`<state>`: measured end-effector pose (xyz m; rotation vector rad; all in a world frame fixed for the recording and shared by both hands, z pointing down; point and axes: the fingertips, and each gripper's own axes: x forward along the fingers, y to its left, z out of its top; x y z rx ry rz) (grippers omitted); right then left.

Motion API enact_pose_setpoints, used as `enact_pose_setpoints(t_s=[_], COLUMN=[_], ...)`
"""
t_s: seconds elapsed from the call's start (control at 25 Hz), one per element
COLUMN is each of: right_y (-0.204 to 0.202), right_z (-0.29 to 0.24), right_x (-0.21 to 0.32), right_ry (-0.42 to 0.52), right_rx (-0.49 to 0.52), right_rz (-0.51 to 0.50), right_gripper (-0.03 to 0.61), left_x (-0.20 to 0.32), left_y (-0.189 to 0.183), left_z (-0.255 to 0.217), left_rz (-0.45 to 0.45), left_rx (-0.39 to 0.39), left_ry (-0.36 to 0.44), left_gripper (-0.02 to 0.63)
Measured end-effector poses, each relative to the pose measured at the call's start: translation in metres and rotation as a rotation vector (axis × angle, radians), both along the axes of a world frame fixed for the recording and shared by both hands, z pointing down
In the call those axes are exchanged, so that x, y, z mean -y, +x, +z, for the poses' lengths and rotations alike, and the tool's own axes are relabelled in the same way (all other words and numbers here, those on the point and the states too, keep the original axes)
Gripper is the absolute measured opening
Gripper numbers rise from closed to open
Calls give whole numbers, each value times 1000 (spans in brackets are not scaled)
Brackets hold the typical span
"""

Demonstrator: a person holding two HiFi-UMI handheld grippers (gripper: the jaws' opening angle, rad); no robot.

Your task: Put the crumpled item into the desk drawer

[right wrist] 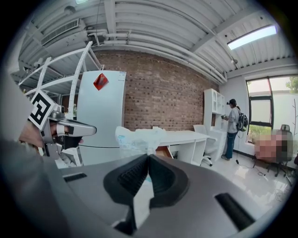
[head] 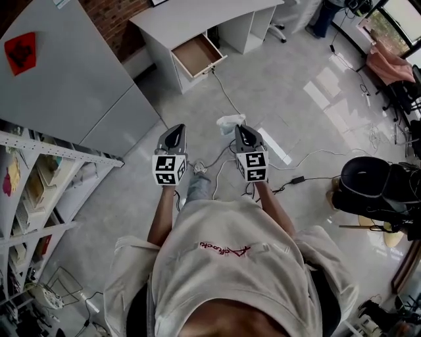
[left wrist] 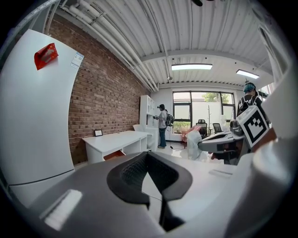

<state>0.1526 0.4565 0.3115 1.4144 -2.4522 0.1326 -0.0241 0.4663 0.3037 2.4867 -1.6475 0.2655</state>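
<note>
The crumpled item (head: 230, 121), a whitish wad of thin plastic or paper, sticks out past the tip of my right gripper (head: 242, 129), which is shut on it. In the right gripper view the wad (right wrist: 138, 139) bulges just beyond that gripper (right wrist: 149, 158). My left gripper (head: 176, 130) is held level beside it, shut and with nothing in it (left wrist: 148, 155). The white desk (head: 197, 14) stands ahead by the brick wall, a few steps away. Its wooden drawer (head: 196, 54) is pulled open, and it also shows past the wad (right wrist: 163, 151).
A tall white cabinet (head: 62, 79) with a red sticker stands to the left, with white wire shelving (head: 39, 178) nearer. Cables (head: 227, 92) trail over the floor toward the desk. A black chair (head: 371, 184) sits at right. A person with a backpack (left wrist: 162, 125) stands by the far shelves.
</note>
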Motion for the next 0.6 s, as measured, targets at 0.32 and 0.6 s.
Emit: enact_pose_setpoints(t_s=[0.32,0.6], right_y=[-26,-60], right_z=[-10,-12], right_x=[87,156], right_ry=[2,-2], right_rx=[-8,-20], right_rz=[16,8], right_gripper=[12,12], left_x=[88,155], left_y=[-25,-58], left_z=[-5,-5], left_rz=[15,11], left_rx=[-10,-20], left_ry=[-6,-11], left_gripper=[9,9])
